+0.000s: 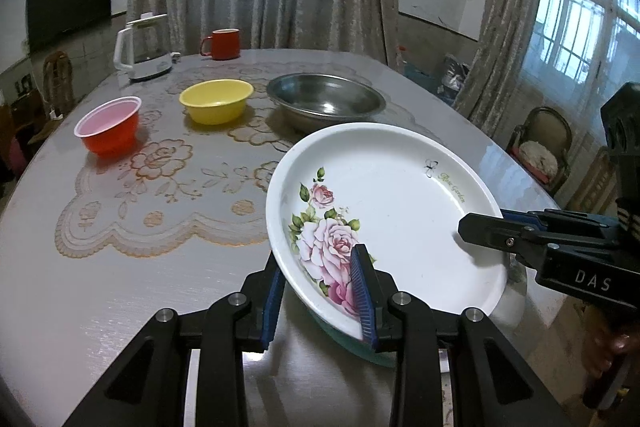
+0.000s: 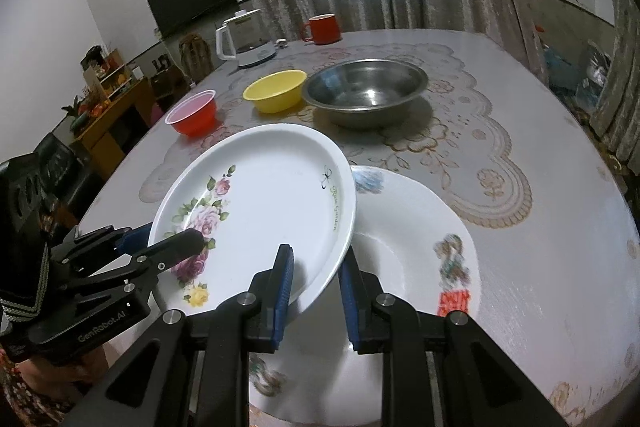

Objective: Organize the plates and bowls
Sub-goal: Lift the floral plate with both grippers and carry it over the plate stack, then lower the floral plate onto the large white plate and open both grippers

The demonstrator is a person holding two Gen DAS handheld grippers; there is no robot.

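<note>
A white plate with pink roses [image 1: 396, 203] [image 2: 272, 195] hangs tilted over the table, gripped at two sides of its rim. My left gripper [image 1: 320, 267] [image 2: 168, 237] is shut on the rim by the roses. My right gripper [image 2: 316, 255] [image 1: 486, 223] is shut on the opposite rim. Below it lies a wider white plate with cartoon prints [image 2: 404, 247], partly hidden. Behind them a red bowl [image 1: 108, 131] [image 2: 194, 117], a yellow bowl [image 1: 216, 101] [image 2: 276, 91] and a steel bowl [image 1: 326, 99] [image 2: 366, 91] stand in a row.
A white kettle [image 1: 140, 47] and a red mug [image 1: 224, 43] stand at the table's far edge. A lace mat [image 1: 160, 195] covers the middle of the table. A chair [image 1: 540, 151] stands beyond the right edge, and a wooden shelf [image 2: 108, 107] beyond the left.
</note>
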